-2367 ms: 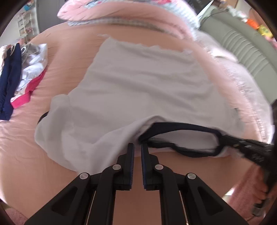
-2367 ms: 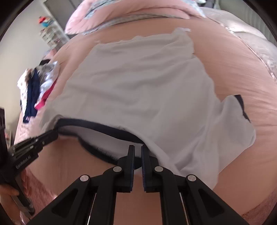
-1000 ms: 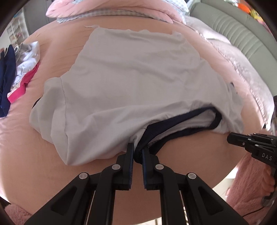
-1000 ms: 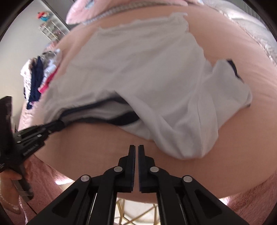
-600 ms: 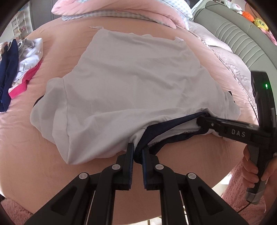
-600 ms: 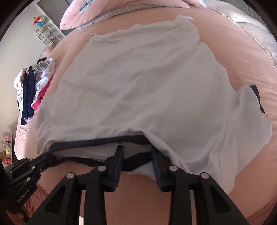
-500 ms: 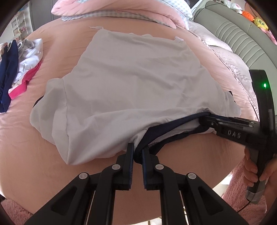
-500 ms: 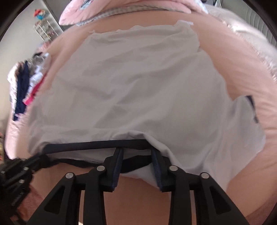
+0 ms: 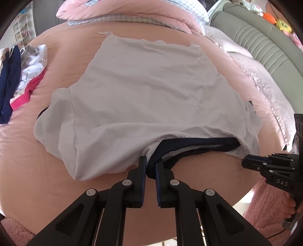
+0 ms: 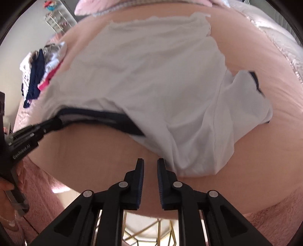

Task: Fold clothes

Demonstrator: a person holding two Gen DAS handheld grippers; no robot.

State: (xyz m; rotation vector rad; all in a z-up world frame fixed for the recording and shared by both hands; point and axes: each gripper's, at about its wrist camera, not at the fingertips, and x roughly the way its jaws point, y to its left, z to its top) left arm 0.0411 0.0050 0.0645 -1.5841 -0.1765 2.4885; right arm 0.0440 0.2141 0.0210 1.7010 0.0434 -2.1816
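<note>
Gripping the navy collar [image 9: 191, 142] of a white T-shirt [image 9: 151, 90] spread on a pink bed [image 9: 34, 162], seen from both wrist cameras.

At the bottom centre of the left wrist view, the left gripper [image 9: 150, 168] is seen with its jaws closed on the near end of the navy collar. At the right edge of that view, the right gripper [image 9: 246, 162] is held just beside the shirt's near right corner without touching it; in its own view its jaws are parted slightly over bare sheet, with nothing between them. The T-shirt is laid flat across the middle of the frame, its hem towards the top. At the upper left, a pile of clothes [image 9: 20, 72] is seen, well apart from the shirt. Along the top edge, pink pillows [image 9: 121, 11] are visible.
</note>
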